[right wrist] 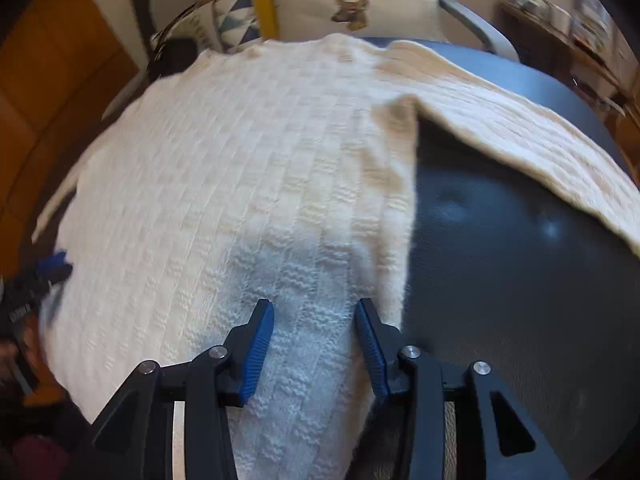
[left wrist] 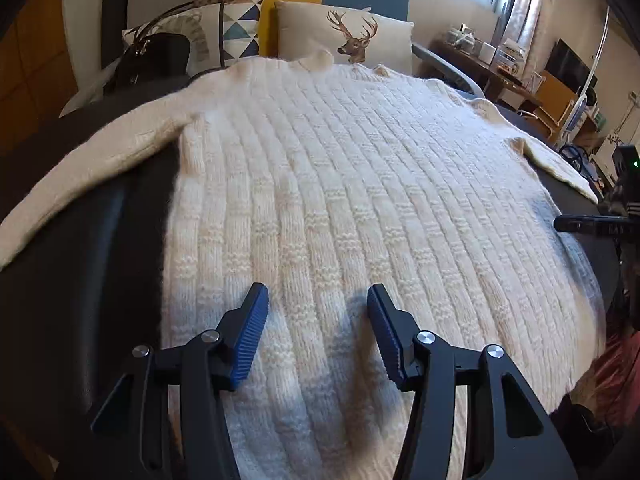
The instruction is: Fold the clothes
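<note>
While I hold both tools over it, 1 cream sweater [left wrist: 340, 208] lies flat on the dark counter [left wrist: 100, 280], collar at 12 o'clock by the cushions, hem at 6 toward me. Knit is chunky, w/ vertical ribs broken by short wavy cross-bands; fuzzy surface. 2 sleeves: one runs out to 9 o'clock [left wrist: 80, 176], the other to 3 o'clock [right wrist: 520, 136], both lying on the counter, which looks smooth w/ a slight sheen.

Left tool [left wrist: 318, 300]: 2 black fingers w/ blue ridged pads [left wrist: 252, 332], spread wide, nothing between them, over the lower body of the sweater. Right tool [right wrist: 315, 316]: same build, also wide apart and holding nothing, over the sweater's 3 o'clock side edge; can't tell if pads touch the knit.

At 12 o'clock, 2 cushions: 1 w/ a deer print [left wrist: 348, 36], 1 w/ coloured triangles [left wrist: 232, 28]. 1 black handbag [left wrist: 156, 60] at 11 o'clock.
</note>
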`<action>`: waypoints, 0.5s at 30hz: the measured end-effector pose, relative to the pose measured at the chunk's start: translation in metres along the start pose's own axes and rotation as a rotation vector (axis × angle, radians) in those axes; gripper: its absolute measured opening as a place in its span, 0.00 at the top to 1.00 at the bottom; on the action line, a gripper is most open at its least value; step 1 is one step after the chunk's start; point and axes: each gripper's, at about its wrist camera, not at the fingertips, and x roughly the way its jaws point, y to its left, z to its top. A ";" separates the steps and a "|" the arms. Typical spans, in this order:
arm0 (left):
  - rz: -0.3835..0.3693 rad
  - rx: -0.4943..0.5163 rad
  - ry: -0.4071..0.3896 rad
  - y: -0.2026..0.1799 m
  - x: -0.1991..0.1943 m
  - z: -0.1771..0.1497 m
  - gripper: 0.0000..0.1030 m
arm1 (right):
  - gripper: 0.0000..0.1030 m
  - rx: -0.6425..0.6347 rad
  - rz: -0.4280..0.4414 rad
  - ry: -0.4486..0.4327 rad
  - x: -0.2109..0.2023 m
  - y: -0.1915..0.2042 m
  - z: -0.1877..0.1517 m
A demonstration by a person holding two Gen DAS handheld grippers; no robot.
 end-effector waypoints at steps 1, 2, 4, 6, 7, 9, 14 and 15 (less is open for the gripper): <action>-0.018 -0.018 -0.013 0.001 -0.006 0.000 0.47 | 0.58 0.004 0.015 -0.007 -0.005 0.002 -0.003; -0.025 -0.023 -0.030 0.001 -0.013 -0.001 0.47 | 0.58 -0.011 0.040 -0.015 -0.011 0.007 -0.006; -0.023 -0.007 -0.066 -0.001 -0.027 -0.005 0.47 | 0.58 -0.054 0.070 -0.020 -0.020 0.020 -0.019; -0.015 -0.001 -0.054 -0.001 -0.030 -0.011 0.47 | 0.58 -0.104 0.087 -0.016 -0.030 0.031 -0.035; -0.003 0.003 -0.039 0.000 -0.028 -0.016 0.47 | 0.58 -0.134 0.072 0.001 -0.032 0.035 -0.044; 0.026 0.015 -0.013 0.005 -0.017 -0.024 0.47 | 0.58 -0.188 -0.036 0.062 -0.026 0.036 -0.066; -0.027 -0.049 -0.033 0.020 -0.028 -0.026 0.46 | 0.57 -0.117 -0.052 -0.001 -0.037 0.027 -0.073; -0.044 -0.081 -0.044 0.027 -0.036 -0.028 0.46 | 0.57 -0.131 -0.039 -0.022 -0.042 0.033 -0.073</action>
